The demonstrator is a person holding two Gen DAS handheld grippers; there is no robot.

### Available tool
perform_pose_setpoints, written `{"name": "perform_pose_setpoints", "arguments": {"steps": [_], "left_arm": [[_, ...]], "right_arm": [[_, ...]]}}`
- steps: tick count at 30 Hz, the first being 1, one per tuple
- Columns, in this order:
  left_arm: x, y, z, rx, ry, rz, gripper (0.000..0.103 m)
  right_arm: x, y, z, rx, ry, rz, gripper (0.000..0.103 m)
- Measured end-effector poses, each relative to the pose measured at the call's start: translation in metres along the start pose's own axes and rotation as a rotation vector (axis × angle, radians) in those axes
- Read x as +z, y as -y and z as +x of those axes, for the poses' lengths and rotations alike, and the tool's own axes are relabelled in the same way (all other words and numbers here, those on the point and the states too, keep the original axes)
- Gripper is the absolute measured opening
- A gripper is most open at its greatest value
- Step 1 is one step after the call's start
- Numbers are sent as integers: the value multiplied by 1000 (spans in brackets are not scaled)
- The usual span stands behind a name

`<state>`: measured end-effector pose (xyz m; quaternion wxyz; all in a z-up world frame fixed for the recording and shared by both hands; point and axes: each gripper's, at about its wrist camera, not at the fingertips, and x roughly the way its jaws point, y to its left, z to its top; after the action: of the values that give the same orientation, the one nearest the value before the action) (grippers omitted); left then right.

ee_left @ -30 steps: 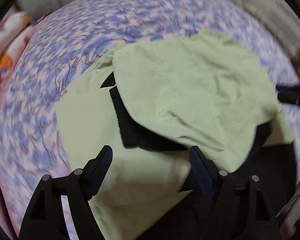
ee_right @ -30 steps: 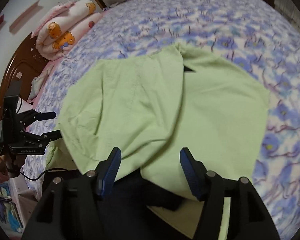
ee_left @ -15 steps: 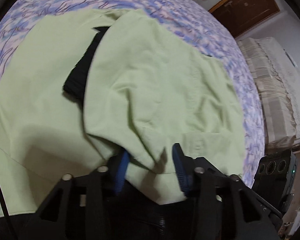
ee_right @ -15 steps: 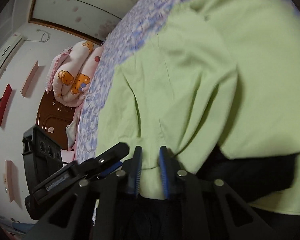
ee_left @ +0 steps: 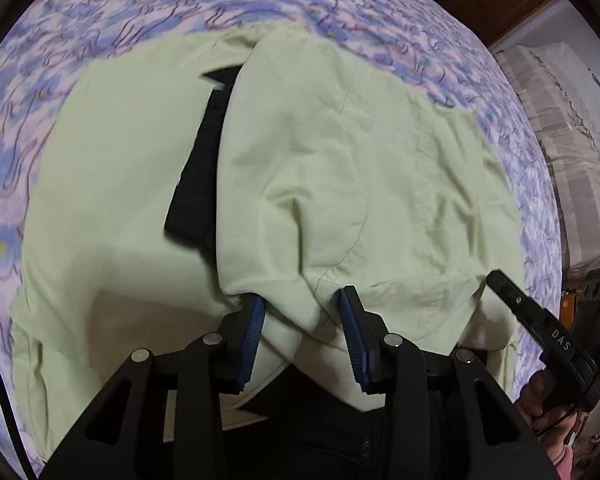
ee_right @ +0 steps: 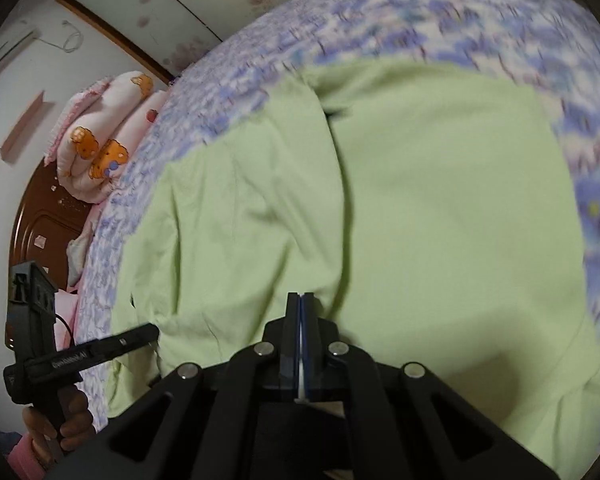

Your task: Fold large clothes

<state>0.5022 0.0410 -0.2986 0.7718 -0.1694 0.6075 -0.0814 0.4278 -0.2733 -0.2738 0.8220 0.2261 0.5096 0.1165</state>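
Right claw (ee_right: 300, 320) was clamped on the green garment (ee_right: 440, 220); left claw (ee_left: 302, 320) stood apart, straddling a fold.
Folding was judged partly done: one side lay over the centre, further folds remaining on the bed (ee_left: 140, 12).

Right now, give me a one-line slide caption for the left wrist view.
Open left gripper straddling a bunched fold of the pale green garment on the purple floral bedspread.

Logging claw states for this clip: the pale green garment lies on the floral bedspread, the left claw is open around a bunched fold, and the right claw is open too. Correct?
Not quite: the right claw is shut, its blue pads pressed together at the edge of the pale green garment, as the right wrist view shows. The rest stands: the garment lies on the floral bedspread, and the left claw is open around a bunched fold.
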Motion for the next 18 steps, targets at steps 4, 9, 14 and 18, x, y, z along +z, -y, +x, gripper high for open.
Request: {"name": "perform_pose_setpoints", "arguments": {"steps": [4,9,14,18], "left_arm": [[23,4,0,28,3,6,37],[51,-2,-6,105,-54,-54,38],[49,-11,-15,130,-227,-112,38],[56,0,-31,63,-196,-53,38]], "right_arm": [[22,-20,5,-5,46,-109,2],[50,-33,35,40,65,-103,2],[76,-47,66,42,107,-99,2],[97,-54,86,64,136,-61,2]]}}
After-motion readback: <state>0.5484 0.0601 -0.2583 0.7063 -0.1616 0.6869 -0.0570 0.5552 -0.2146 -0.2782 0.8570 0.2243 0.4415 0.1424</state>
